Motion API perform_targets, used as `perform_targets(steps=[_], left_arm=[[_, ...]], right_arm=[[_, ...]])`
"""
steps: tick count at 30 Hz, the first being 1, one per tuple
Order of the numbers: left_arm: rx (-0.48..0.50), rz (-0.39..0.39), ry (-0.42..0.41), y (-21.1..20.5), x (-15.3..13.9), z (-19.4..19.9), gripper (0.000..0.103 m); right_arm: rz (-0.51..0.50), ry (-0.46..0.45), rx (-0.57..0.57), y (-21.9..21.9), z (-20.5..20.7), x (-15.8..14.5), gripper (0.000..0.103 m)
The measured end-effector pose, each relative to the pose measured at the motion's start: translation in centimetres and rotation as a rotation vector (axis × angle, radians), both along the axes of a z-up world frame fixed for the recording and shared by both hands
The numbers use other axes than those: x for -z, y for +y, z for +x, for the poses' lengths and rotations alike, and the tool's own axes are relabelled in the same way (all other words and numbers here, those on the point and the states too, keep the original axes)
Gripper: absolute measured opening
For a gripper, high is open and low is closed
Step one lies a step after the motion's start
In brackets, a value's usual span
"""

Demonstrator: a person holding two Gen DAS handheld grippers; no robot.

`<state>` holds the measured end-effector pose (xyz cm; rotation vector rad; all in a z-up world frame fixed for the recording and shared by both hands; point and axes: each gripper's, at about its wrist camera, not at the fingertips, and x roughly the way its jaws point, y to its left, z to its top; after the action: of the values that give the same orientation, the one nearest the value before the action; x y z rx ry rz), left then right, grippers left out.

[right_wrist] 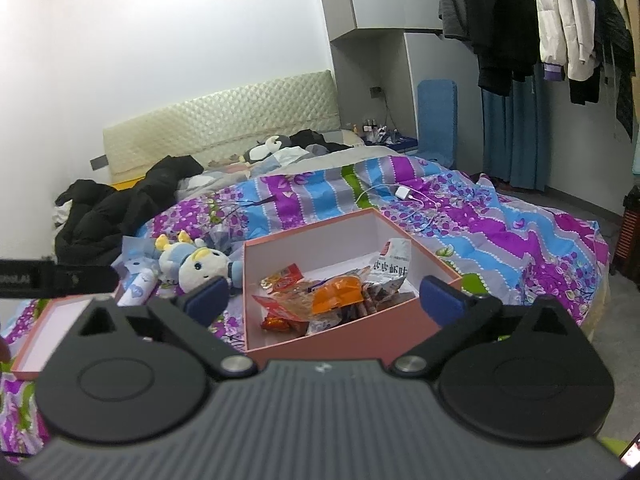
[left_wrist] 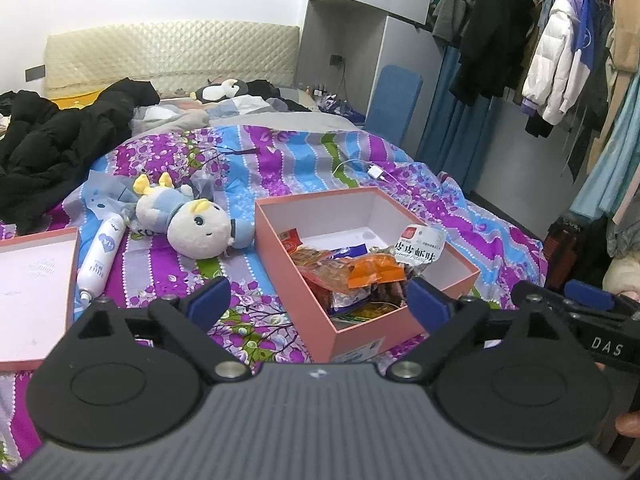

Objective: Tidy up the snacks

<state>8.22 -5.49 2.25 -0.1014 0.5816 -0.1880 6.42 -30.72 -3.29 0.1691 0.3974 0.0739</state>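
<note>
Because the snack packets (left_wrist: pixel 352 276) lie heaped in the near end of the pink box (left_wrist: pixel 400 328), they sit just ahead of my left claw (left_wrist: pixel 320 300), between its spread, empty jaws. My right claw (right_wrist: pixel 324 300) gapes likewise toward the box, lid (left_wrist: pixel 36 292) off to my left.

Pink box (left_wrist: pixel 404 328), purple floral quilt (left_wrist: pixel 280 152)

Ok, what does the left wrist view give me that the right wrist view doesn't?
Only left wrist: the whole white tube beside the plush toy; the right gripper at the frame's right edge. Only right wrist: bare floor past the bed's right side. Both: the pink box holding snack packets, its lid, the charger.
</note>
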Motion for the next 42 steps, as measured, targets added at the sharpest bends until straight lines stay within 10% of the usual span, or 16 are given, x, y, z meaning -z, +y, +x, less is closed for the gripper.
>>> perform_targets(steps=[42], left_arm=[[-0.032,-0.011,-0.012,0.00,-0.64,-0.72,0.097]], right_arm=[[0.008,0.017,-0.011,0.30,0.17,0.02,0.103]])
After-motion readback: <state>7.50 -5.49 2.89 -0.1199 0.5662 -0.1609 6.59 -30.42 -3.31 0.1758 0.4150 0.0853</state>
